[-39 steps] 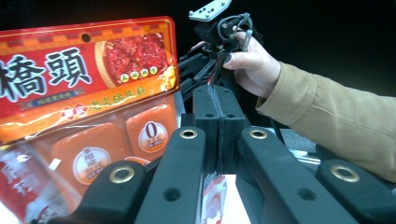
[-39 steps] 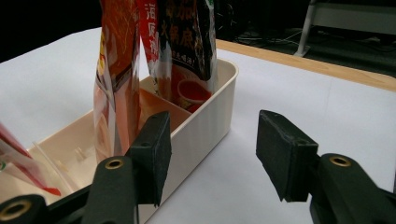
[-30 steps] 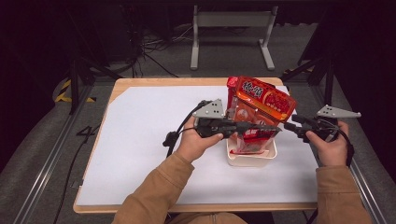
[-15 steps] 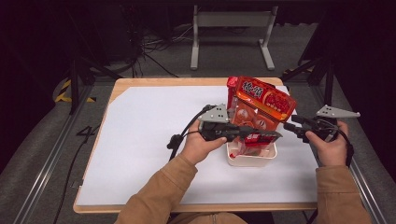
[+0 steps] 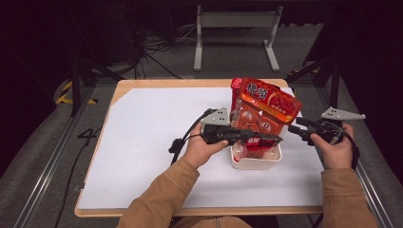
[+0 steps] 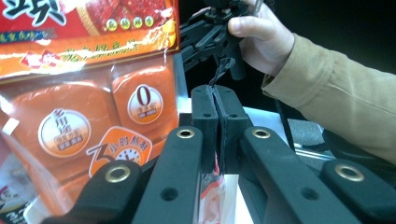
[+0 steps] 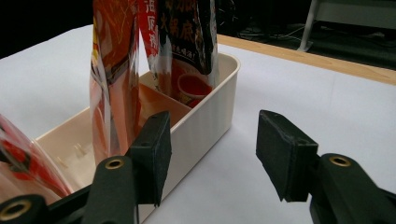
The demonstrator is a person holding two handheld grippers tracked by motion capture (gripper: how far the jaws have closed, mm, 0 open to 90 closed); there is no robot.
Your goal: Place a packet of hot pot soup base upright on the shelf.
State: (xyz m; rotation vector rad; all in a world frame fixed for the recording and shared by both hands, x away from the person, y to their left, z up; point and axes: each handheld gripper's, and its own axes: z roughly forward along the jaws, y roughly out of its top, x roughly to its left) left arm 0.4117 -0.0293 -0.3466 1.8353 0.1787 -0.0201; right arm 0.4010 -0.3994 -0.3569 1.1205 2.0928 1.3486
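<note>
Packets stand in your cream box (image 5: pixel 256 163): left gripper (image 5: pixel 278 139) pinches a packet edge (image 6: pixel 215 173), not yet released; right gripper (image 7: pixel 212 154) gapes empty alongside.

Tan long sleeves on both forearms, cuffs ending at the wrists. Left gripper (image 5: pixel 273 139) and right gripper (image 5: pixel 293 129) both black, each topped by a grey three-cornered plate and trailing a black cable. Jaws (image 7: pixel 210 158) built of flat black links pinned with brass-ringed rivets, ending in thick rectangular black pads (image 6: pixel 204 122).
</note>
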